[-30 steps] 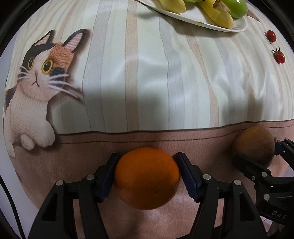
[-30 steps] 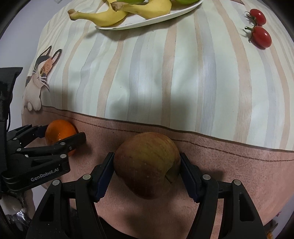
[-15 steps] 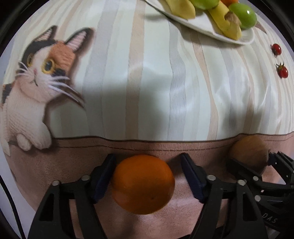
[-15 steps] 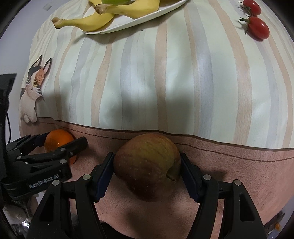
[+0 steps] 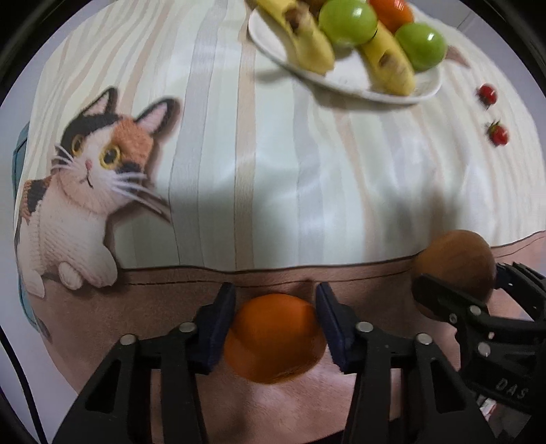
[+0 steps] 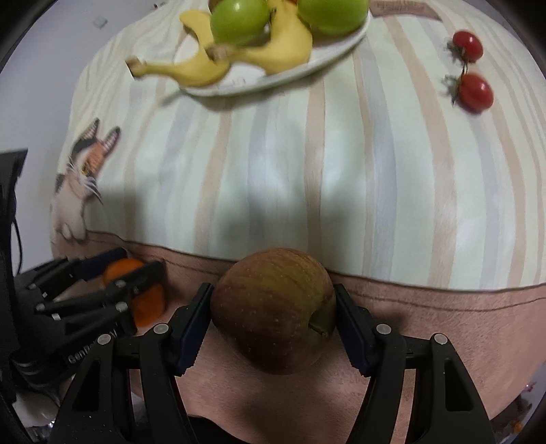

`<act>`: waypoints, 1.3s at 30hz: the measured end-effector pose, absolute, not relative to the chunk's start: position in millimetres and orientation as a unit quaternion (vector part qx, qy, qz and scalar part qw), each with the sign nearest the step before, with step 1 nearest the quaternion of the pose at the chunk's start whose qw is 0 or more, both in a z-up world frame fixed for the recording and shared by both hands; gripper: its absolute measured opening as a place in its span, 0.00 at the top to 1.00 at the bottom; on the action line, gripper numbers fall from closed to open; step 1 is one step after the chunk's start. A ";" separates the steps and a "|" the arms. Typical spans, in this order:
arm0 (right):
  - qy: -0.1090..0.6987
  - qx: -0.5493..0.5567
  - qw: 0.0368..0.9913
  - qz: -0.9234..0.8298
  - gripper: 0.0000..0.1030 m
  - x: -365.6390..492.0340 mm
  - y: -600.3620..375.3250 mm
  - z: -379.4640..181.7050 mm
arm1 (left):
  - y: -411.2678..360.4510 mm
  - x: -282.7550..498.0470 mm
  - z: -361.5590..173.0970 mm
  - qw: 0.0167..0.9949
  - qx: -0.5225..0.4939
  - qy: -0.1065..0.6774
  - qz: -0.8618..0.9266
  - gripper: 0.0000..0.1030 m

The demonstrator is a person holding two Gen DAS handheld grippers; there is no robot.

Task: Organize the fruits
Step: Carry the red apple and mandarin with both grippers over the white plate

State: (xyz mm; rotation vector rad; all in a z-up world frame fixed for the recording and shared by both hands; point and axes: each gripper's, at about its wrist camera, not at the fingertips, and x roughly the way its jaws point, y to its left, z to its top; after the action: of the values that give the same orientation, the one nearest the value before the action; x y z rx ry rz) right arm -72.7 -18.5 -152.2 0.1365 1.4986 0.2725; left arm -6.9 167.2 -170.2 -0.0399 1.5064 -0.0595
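Observation:
My left gripper (image 5: 274, 319) is shut on an orange (image 5: 273, 338) and holds it over the near brown edge of the cloth. My right gripper (image 6: 273, 312) is shut on a red-green apple (image 6: 273, 307), stem to the right. In the left wrist view the apple (image 5: 455, 266) and right gripper show at right; in the right wrist view the orange (image 6: 143, 293) and left gripper show at left. A white plate (image 5: 344, 80) at the far side holds bananas (image 5: 300, 37), green apples (image 5: 348, 22) and an orange fruit. It also shows in the right wrist view (image 6: 273, 78).
Two cherry tomatoes (image 6: 472, 90) lie on the striped cloth (image 6: 307, 170) right of the plate. A cat picture (image 5: 82, 191) is printed at the cloth's left. The table edge is close below both grippers.
Both grippers have risen and tilted toward the plate, which now shows more fully. The orange and apple stay gripped; the left fingers closed tighter on the orange after a looser moment.

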 end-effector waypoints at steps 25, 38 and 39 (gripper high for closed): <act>0.671 0.108 0.725 0.110 0.31 -58.1 -42.3 -144.0 | 182.7 1.5 -201.9 0.649 0.000 0.756 -0.086 0.37; 0.654 0.104 0.741 0.115 0.31 -60.7 -40.7 -121.7 | 149.9 -32.3 -168.6 0.702 0.023 0.710 -0.056 0.42; 0.652 0.106 0.742 0.116 0.31 -59.7 -41.7 -119.1 | 149.0 -39.5 -161.2 0.706 0.016 0.706 -0.058 0.42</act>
State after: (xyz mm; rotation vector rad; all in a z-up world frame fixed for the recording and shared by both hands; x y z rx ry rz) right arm -59.7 -41.7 -119.1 0.2315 1.4285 0.2553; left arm -39.5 149.0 -161.2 0.0360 1.5687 -0.1281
